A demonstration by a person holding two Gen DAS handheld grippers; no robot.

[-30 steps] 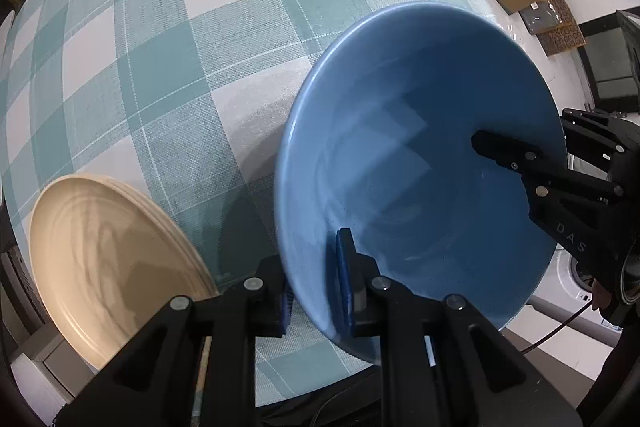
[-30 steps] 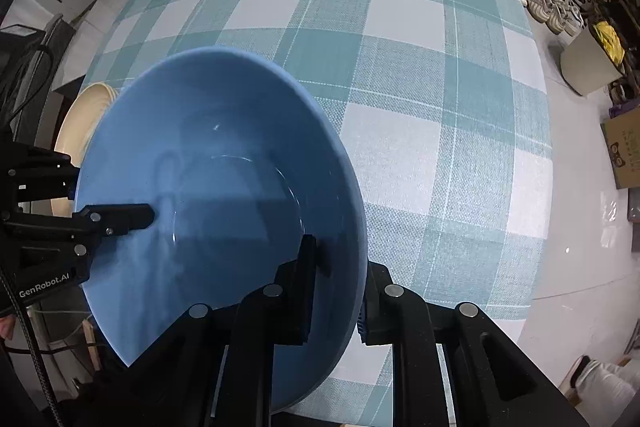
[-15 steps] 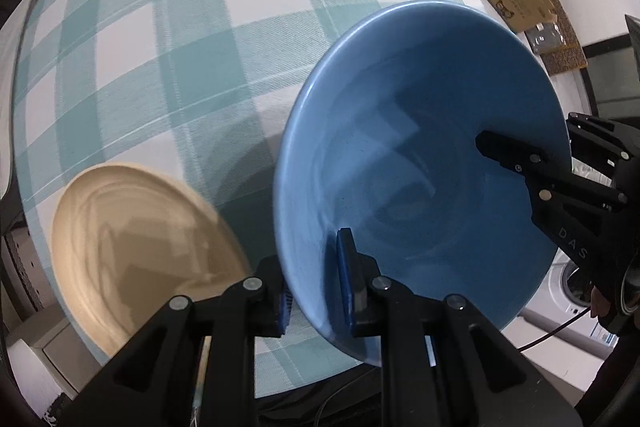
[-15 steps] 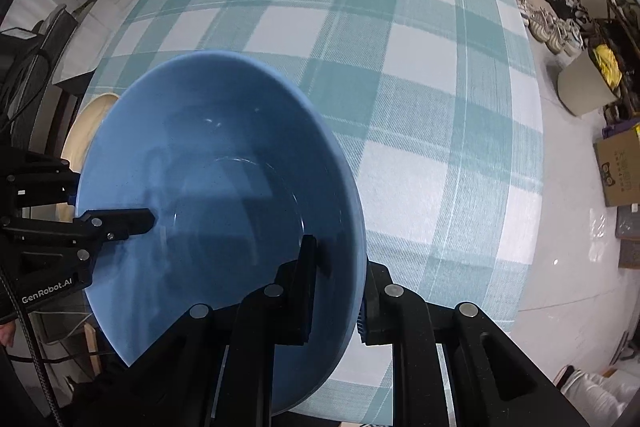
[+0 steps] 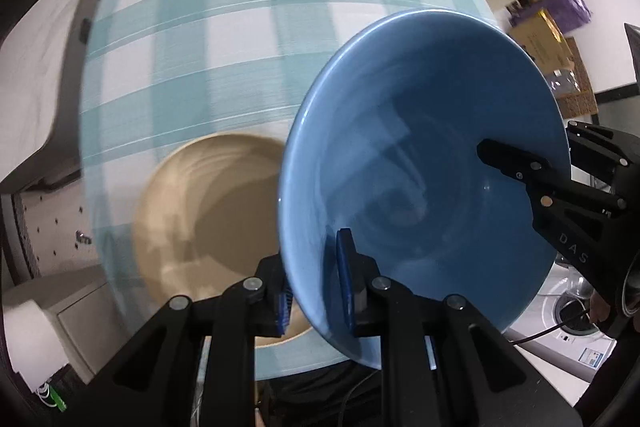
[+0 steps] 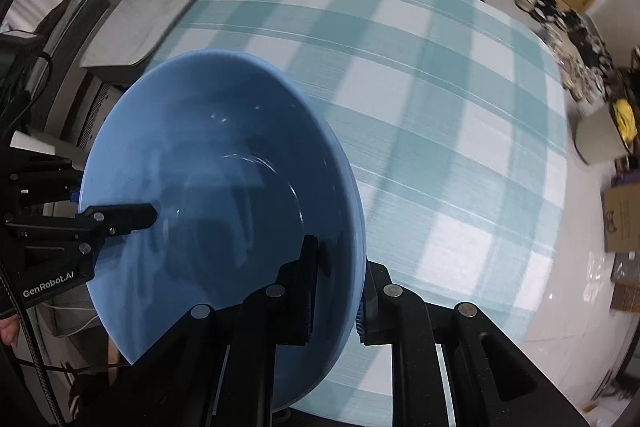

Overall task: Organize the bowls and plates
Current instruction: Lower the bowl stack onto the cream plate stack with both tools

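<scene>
A large blue bowl (image 5: 424,163) is held in the air above the checked table by both grippers. My left gripper (image 5: 316,279) is shut on its near rim, one finger inside and one outside. My right gripper (image 6: 336,283) is shut on the opposite rim; it also shows in the left wrist view (image 5: 516,163). The bowl fills the left of the right wrist view (image 6: 216,195), where the left gripper (image 6: 120,219) reaches in from the left. A beige plate (image 5: 208,211) lies on the table's near left corner, partly hidden behind the bowl.
The table carries a teal and white checked cloth (image 5: 248,19), also seen in the right wrist view (image 6: 440,107). A white counter (image 5: 36,75) stands left of the table. Cardboard boxes (image 5: 544,39) and clutter sit on the floor at the right.
Both grippers have carried the blue bowl upward and toward the left. The beige plate has come nearer to the bowl's left edge, and more of the room shows around the table.
</scene>
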